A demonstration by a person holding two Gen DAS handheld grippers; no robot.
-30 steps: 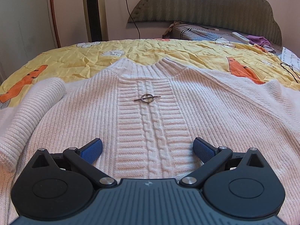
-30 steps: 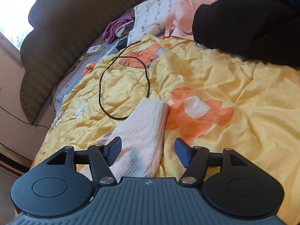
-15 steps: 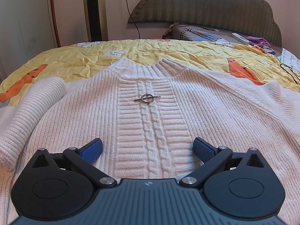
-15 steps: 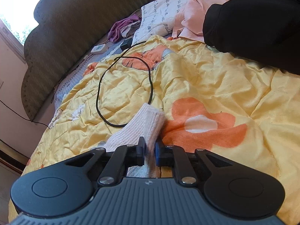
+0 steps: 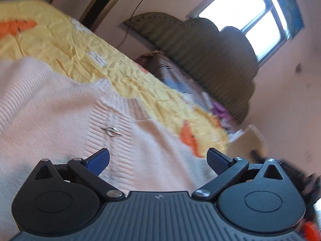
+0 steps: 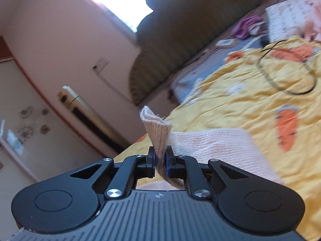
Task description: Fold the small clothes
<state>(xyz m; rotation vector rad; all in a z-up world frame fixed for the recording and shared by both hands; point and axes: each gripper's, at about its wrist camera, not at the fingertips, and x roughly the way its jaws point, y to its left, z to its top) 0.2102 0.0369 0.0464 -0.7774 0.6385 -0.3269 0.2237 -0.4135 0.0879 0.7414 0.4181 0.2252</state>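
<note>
A pale pink knitted sweater (image 5: pixel 60 110) lies front-up on the yellow quilt (image 5: pixel 66 46), with a silver pin (image 5: pixel 112 131) on its cable-knit middle. My left gripper (image 5: pixel 158 160) hovers over the sweater's chest, tilted, jaws wide open with nothing between them. In the right wrist view my right gripper (image 6: pixel 160 160) is shut on the sweater's sleeve cuff (image 6: pixel 157 128), which sticks up between the pads. The rest of the sleeve (image 6: pixel 210 142) trails off to the right over the quilt.
A padded green headboard (image 6: pixel 190 40) and a window (image 5: pixel 250 10) stand behind the bed. A black cable loop (image 6: pixel 286 74), a pillow (image 6: pixel 289 20) and purple cloth (image 6: pixel 246 26) lie near the head of the bed. A tall fan column (image 6: pixel 90 118) stands by the wall.
My right gripper closed on the sleeve cuff, then lifted and swung it leftward over the bed. My left gripper rolled and rose a little, still open.
</note>
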